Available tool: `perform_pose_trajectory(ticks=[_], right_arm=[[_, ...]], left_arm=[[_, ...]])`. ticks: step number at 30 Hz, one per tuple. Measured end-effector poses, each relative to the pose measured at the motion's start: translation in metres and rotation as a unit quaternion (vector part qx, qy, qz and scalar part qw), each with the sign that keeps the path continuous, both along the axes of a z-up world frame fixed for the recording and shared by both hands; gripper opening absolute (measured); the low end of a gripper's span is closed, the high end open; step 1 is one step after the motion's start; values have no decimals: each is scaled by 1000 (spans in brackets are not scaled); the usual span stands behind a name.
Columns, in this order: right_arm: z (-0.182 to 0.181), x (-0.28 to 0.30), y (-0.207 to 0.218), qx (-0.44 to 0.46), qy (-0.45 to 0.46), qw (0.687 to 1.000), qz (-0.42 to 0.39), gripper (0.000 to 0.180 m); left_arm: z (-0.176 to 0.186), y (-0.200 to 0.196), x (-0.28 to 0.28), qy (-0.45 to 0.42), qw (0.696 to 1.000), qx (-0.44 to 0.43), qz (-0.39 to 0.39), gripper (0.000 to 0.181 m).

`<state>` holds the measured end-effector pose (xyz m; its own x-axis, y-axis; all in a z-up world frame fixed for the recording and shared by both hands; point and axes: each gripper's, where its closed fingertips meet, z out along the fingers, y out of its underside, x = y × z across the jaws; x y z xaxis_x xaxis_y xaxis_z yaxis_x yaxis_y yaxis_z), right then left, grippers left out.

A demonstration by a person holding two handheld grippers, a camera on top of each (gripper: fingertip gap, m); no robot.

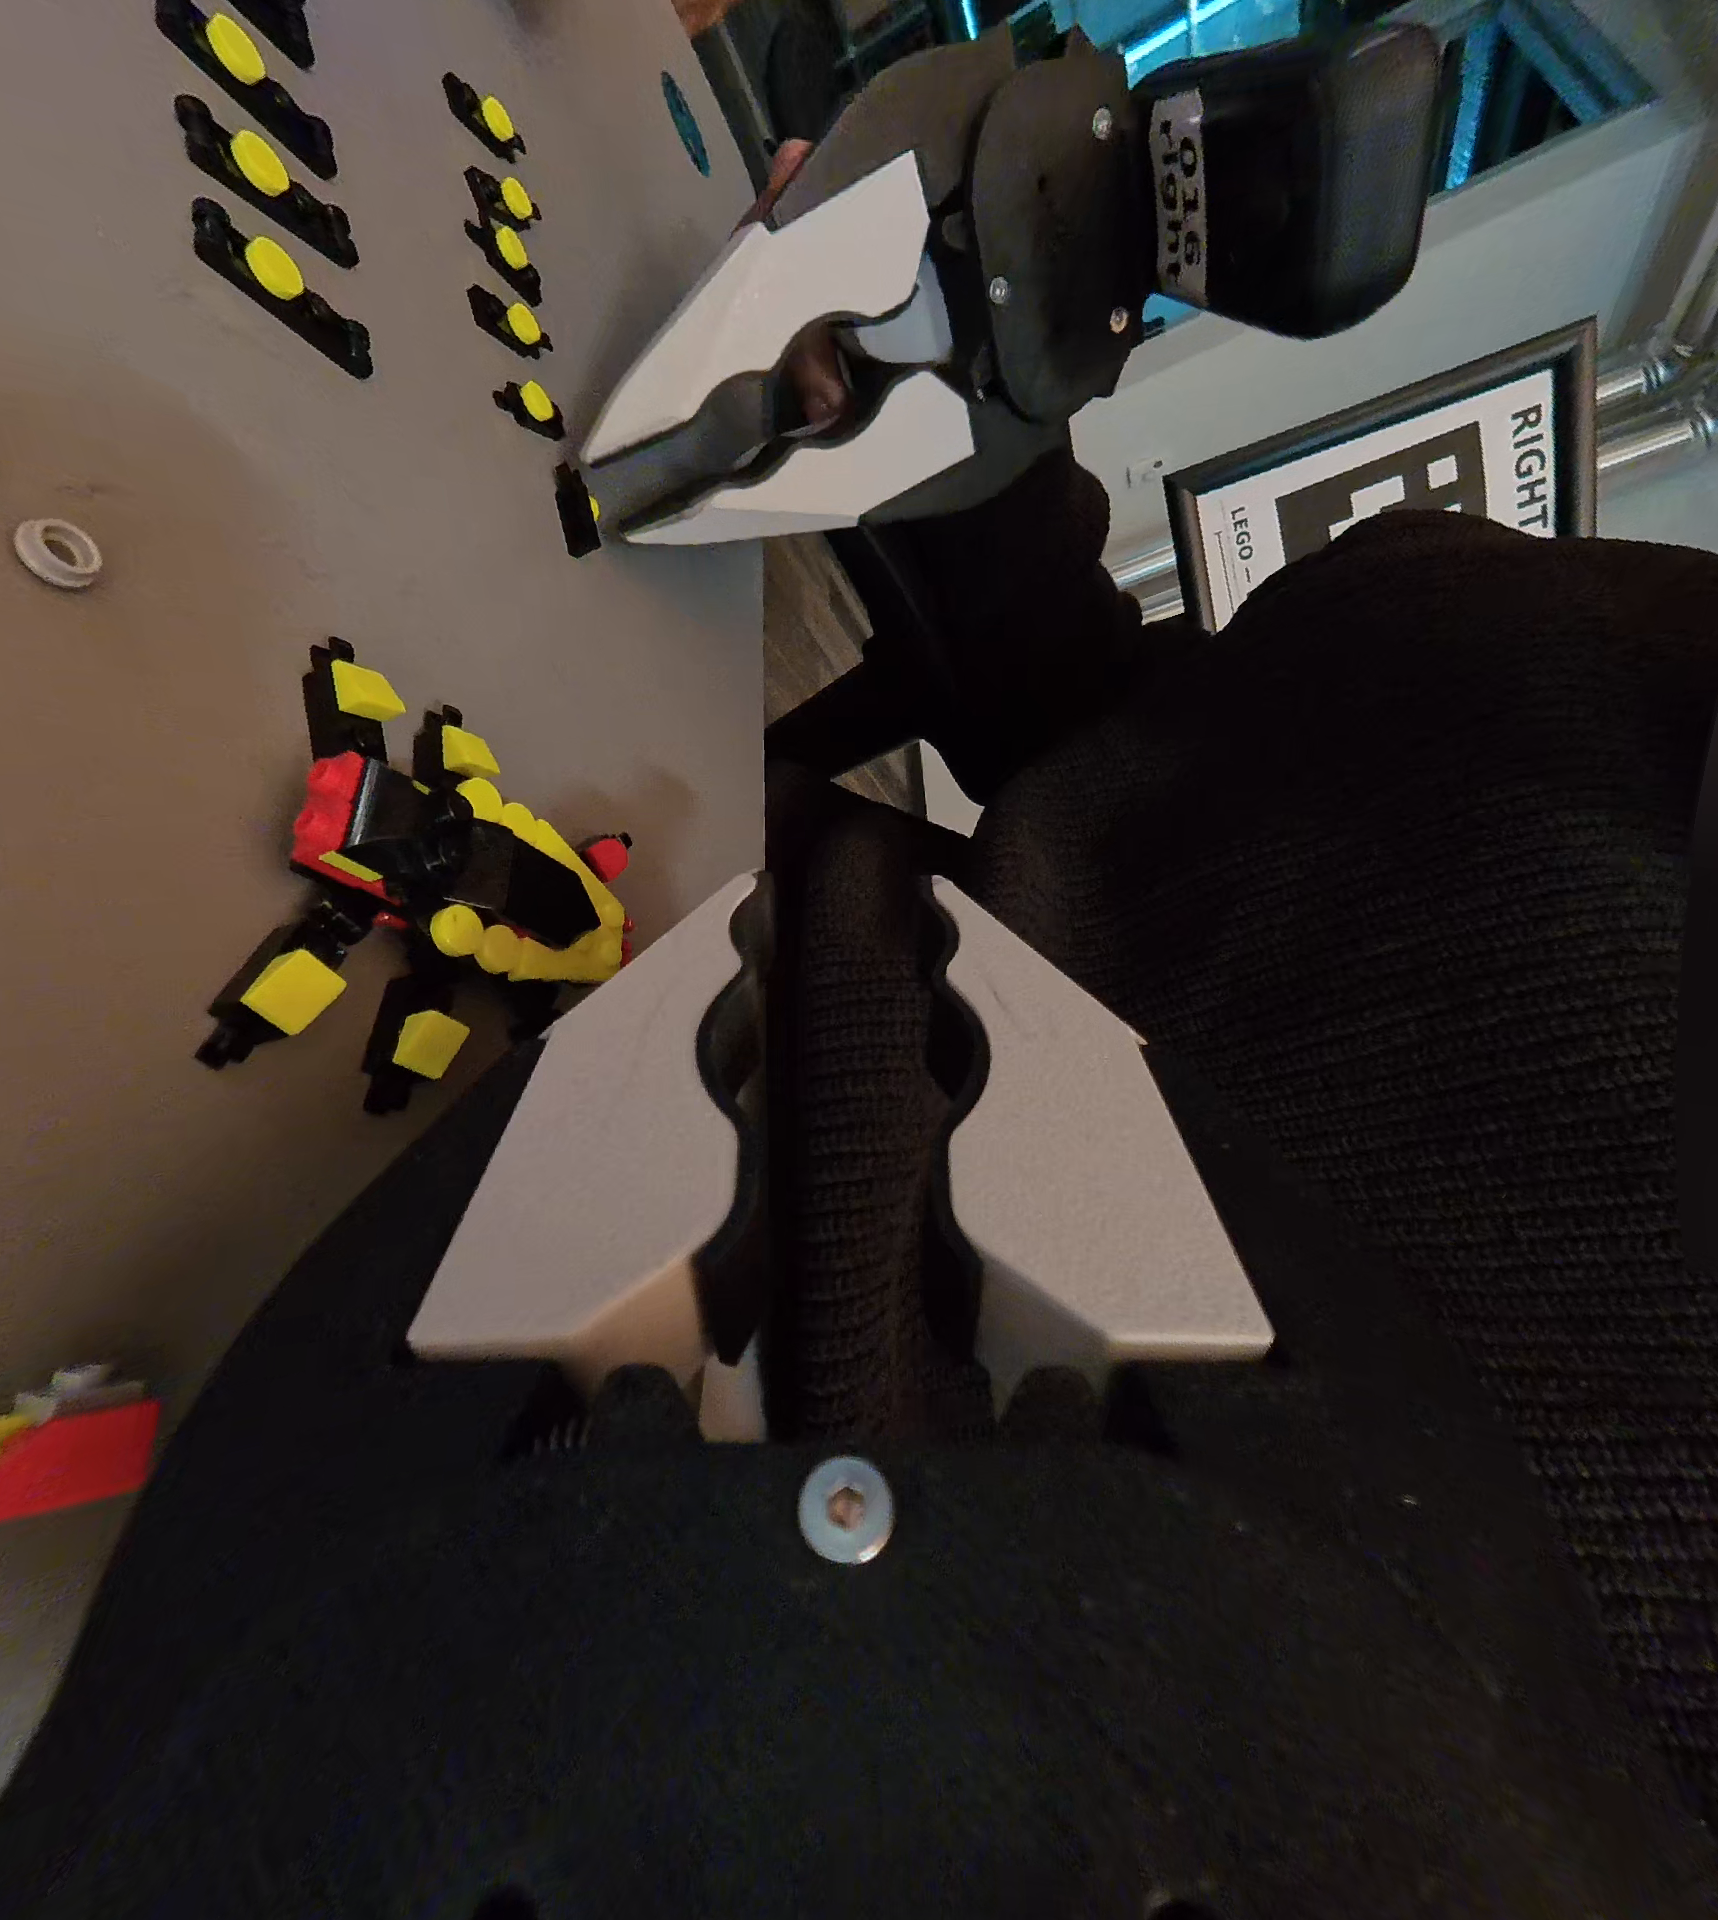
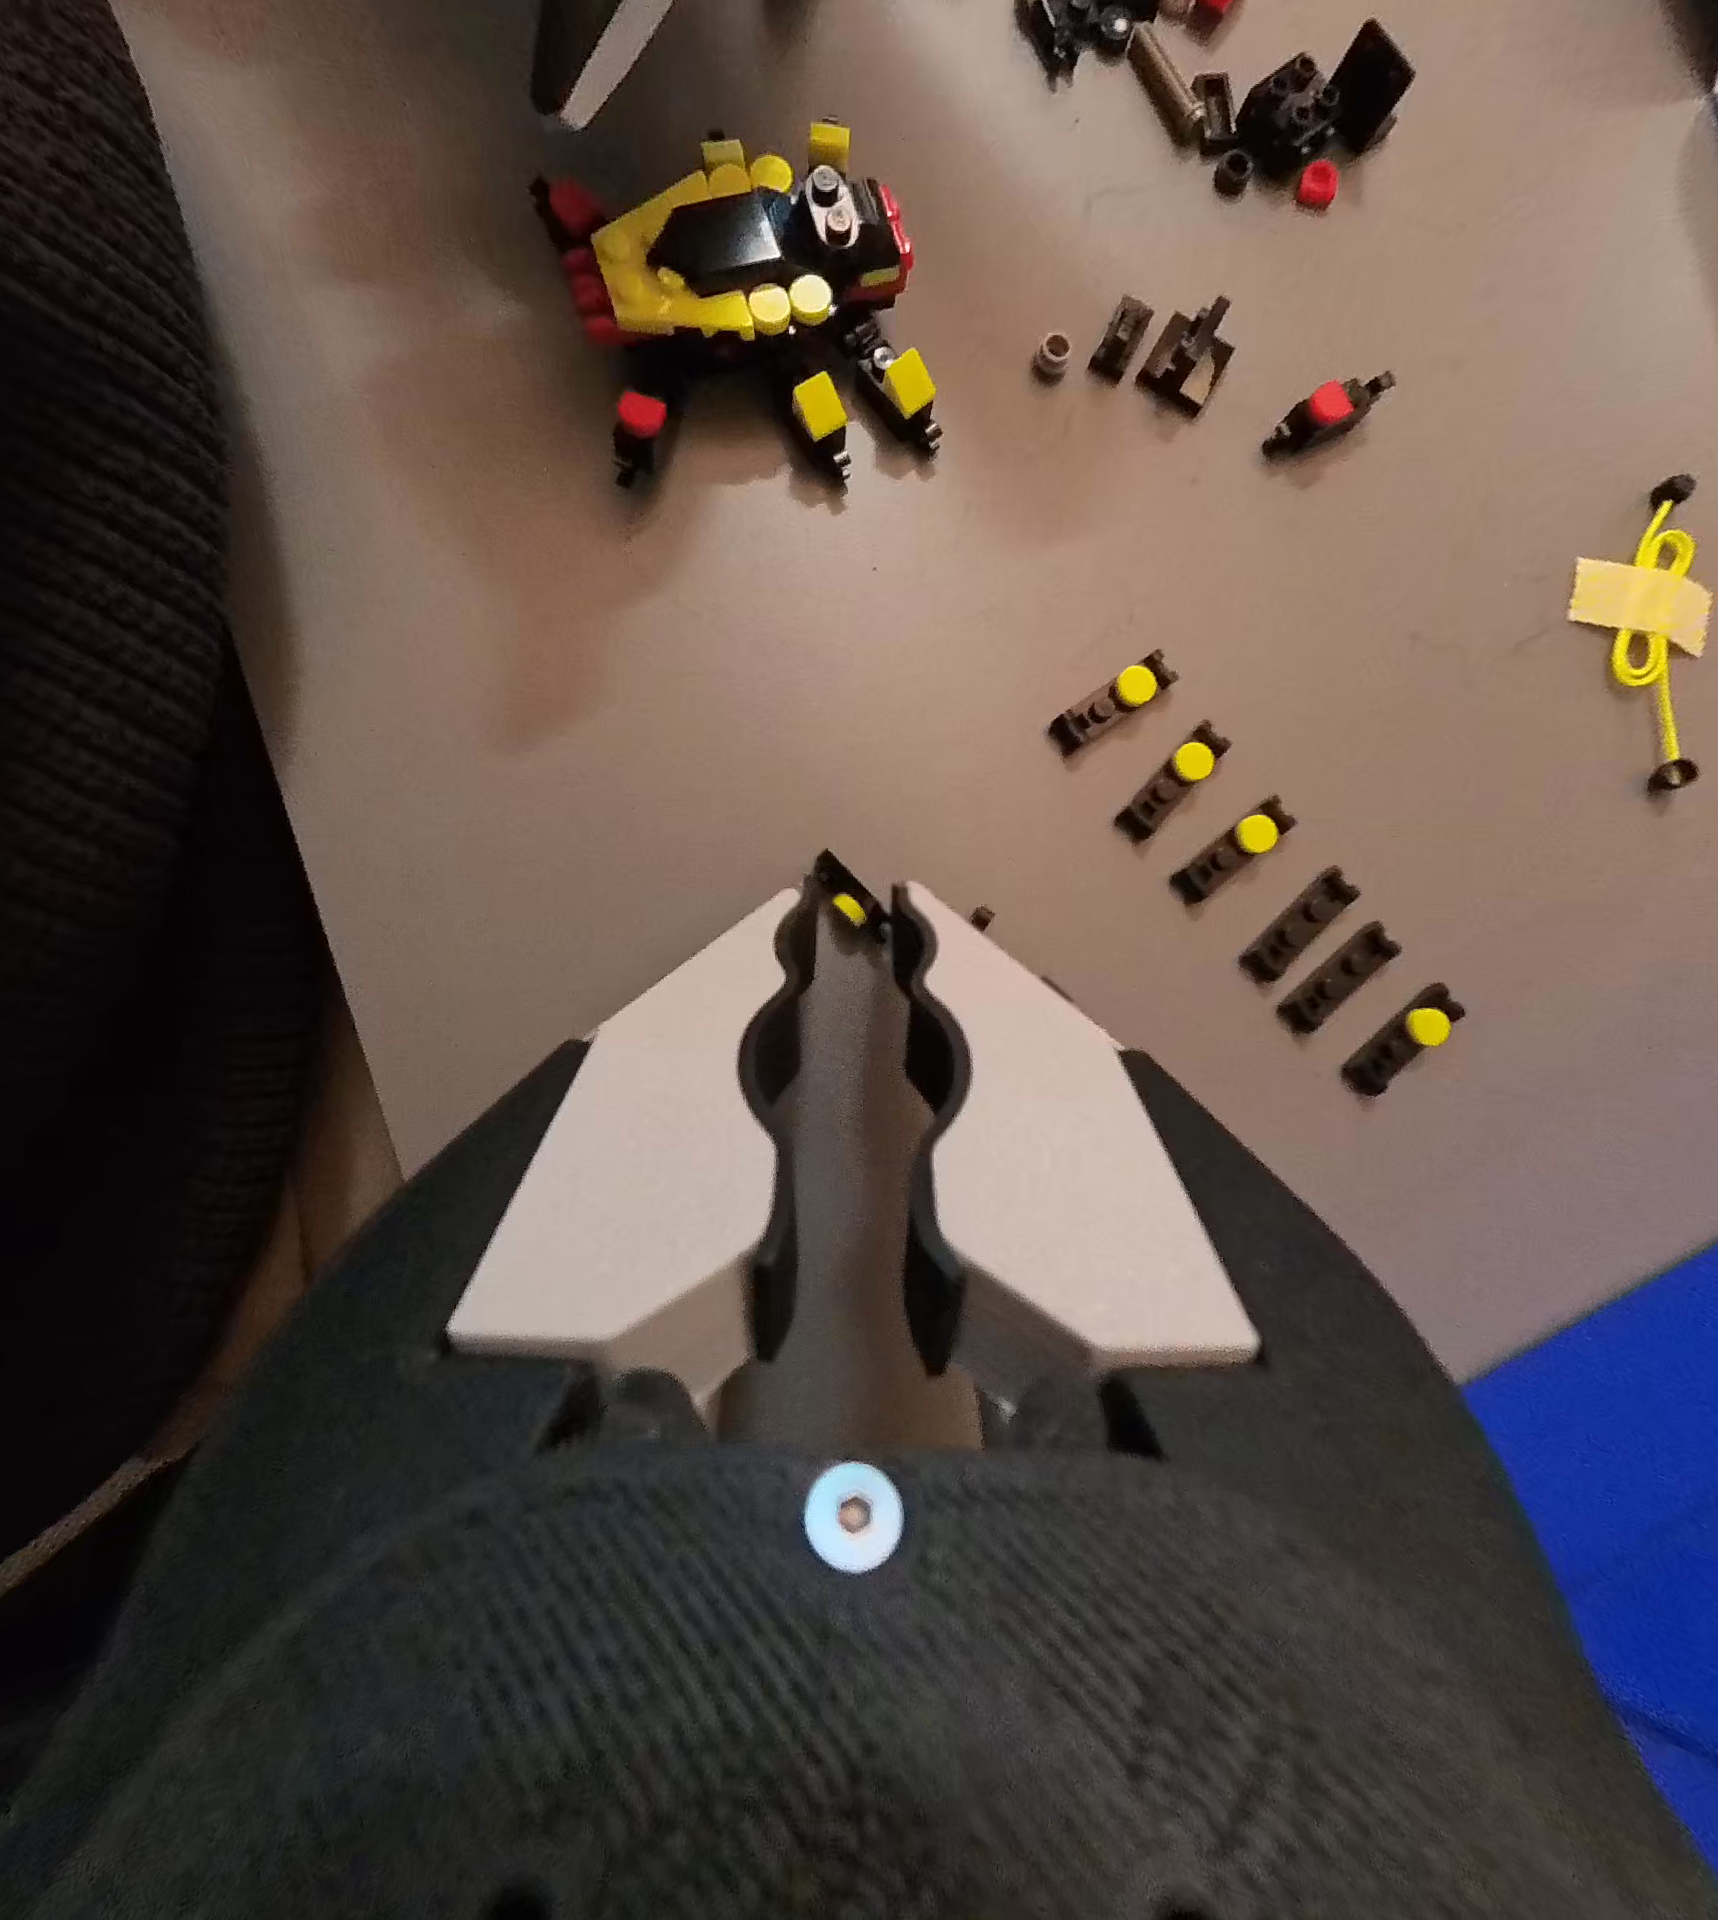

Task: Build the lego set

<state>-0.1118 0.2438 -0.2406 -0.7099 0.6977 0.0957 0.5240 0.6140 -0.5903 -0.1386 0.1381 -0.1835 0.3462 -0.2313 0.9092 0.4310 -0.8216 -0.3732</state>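
Pinching a small black plate [image 2: 850, 902] with a yellow stud between its tips, the right gripper [image 2: 847, 894] works at the near edge of the grey table [image 2: 626, 665]. Its tips touch the table there, and the plate stands on edge. The left gripper [image 1: 842, 883] hangs off the table edge over dark knit fabric [image 1: 1354, 1039] with its jaws spread and nothing between them. The half-built model [image 2: 741, 281] (black, yellow and red) sits well apart from the pinched plate, with rows of studded plates [image 2: 1250, 842] to its right.

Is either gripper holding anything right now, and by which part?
The right gripper pinches a small black piece with a yellow stud by its sides at the fingertips. The left gripper holds nothing.
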Motion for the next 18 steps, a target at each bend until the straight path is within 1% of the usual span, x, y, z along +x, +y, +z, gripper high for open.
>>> perform_pose_trajectory(ticks=[1, 4, 6, 9, 12, 14, 16, 17, 18], right_arm=[[-1, 0, -1, 0, -1, 1000, 4, 13], [-5, -2, -4, -10, -8, 1000, 14, 13], [-9, -1, -3, -13, -23, 1000, 11, 11], [-5, 1, -7, -58, -49, 997, -9, 7], [11, -6, -7, -135, -62, 987, -55, 4], [33, -11, -19, -233, -67, 968, -62, 4], [60, -14, -37, -326, -59, 942, -44, 4], [68, -14, -44, -350, -53, 935, -33, 4], [72, -13, -51, -355, -50, 933, -22, 4]], left_arm=[[0, 0, 0, 1, 1000, 1, 0, 24], [0, 1, 2, 9, 1000, 6, 0, 24], [-1, 4, 2, 31, 999, 16, 3, 24], [-4, 12, -1, 108, 993, 52, 23, 25], [-1, 24, -4, 201, 973, 106, 49, 29], [3, 30, -3, 237, 961, 131, 59, 30], [8, 34, -1, 250, 955, 145, 69, 27], [11, 36, 2, 245, 955, 151, 73, 24], [15, 37, 5, 232, 957, 155, 75, 21]])
